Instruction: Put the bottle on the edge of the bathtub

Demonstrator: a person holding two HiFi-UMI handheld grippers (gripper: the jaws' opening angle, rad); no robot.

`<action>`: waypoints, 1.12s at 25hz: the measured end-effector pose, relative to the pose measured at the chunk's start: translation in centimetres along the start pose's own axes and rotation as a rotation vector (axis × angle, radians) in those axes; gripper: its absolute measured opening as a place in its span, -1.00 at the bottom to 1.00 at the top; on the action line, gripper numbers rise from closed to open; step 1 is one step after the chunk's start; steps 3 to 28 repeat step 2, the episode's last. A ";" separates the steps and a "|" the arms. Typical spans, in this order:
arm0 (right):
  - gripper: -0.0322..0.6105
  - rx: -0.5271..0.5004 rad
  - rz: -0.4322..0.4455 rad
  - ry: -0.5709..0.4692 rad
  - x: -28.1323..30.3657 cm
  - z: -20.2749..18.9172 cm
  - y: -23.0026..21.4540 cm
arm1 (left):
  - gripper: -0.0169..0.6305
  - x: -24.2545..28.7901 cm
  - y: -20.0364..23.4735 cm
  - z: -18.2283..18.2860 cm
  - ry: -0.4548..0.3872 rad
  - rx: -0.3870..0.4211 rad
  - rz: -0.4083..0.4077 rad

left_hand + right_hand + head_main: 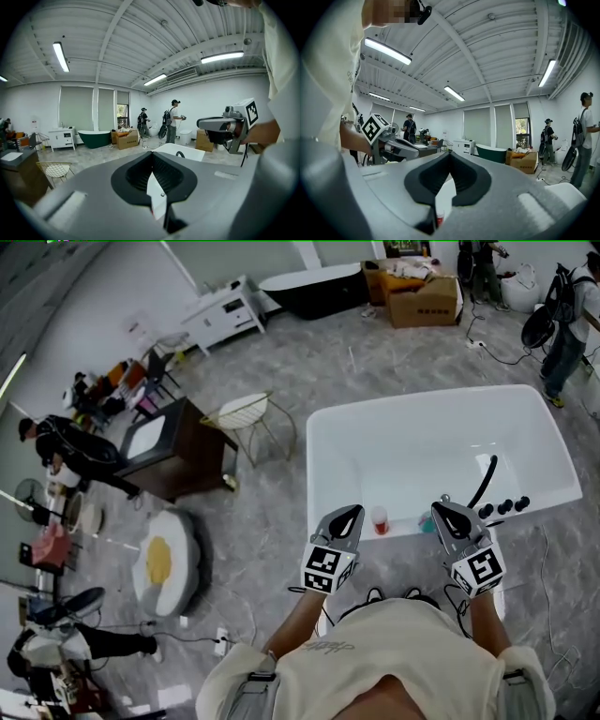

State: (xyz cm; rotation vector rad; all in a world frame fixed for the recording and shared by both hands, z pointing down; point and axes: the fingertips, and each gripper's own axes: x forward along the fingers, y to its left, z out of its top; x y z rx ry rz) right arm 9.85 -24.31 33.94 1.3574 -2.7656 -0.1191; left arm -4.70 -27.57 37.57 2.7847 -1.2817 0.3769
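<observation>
Both grippers, left (352, 513) and right (443, 511), hang empty, jaws together, over the tub's (422, 400) near rim. Head view puts the bottle (380, 519) just inside that rim, between the 2. Of the gripper views, only the right one catches its red cap (439, 220), seen below my jaws.
</observation>
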 end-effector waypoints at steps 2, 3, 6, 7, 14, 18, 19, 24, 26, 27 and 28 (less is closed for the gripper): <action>-0.90 0.009 -0.008 0.007 -0.2 -0.5 -0.8 | -0.90 0.5 0.0 0.4 -0.012 -0.021 -0.003; -0.90 0.009 -0.008 0.007 -0.2 -0.5 -0.8 | -0.90 0.5 0.0 0.4 -0.012 -0.021 -0.003; -0.90 0.009 -0.008 0.007 -0.2 -0.5 -0.8 | -0.90 0.5 0.0 0.4 -0.012 -0.021 -0.003; -0.90 0.009 -0.008 0.007 -0.2 -0.5 -0.8 | -0.90 0.5 0.0 0.4 -0.012 -0.021 -0.003; -0.90 0.009 -0.008 0.007 -0.2 -0.5 -0.8 | -0.90 0.5 0.0 0.4 -0.012 -0.021 -0.003; -0.90 0.009 -0.008 0.007 -0.2 -0.5 -0.8 | -0.90 0.5 0.0 0.4 -0.012 -0.021 -0.003; -0.90 0.009 -0.008 0.007 -0.2 -0.5 -0.8 | -0.90 0.5 0.0 0.4 -0.012 -0.021 -0.003; -0.90 0.009 -0.008 0.007 -0.2 -0.5 -0.8 | -0.90 0.5 0.0 0.4 -0.012 -0.021 -0.003; -0.90 0.009 -0.008 0.007 -0.2 -0.5 -0.8 | -0.90 0.5 0.0 0.4 -0.012 -0.021 -0.003; -0.90 0.009 -0.008 0.007 -0.2 -0.5 -0.8 | -0.90 0.5 0.0 0.4 -0.012 -0.021 -0.003; -0.90 0.009 -0.008 0.007 -0.2 -0.5 -0.8 | -0.90 0.5 0.0 0.4 -0.012 -0.021 -0.003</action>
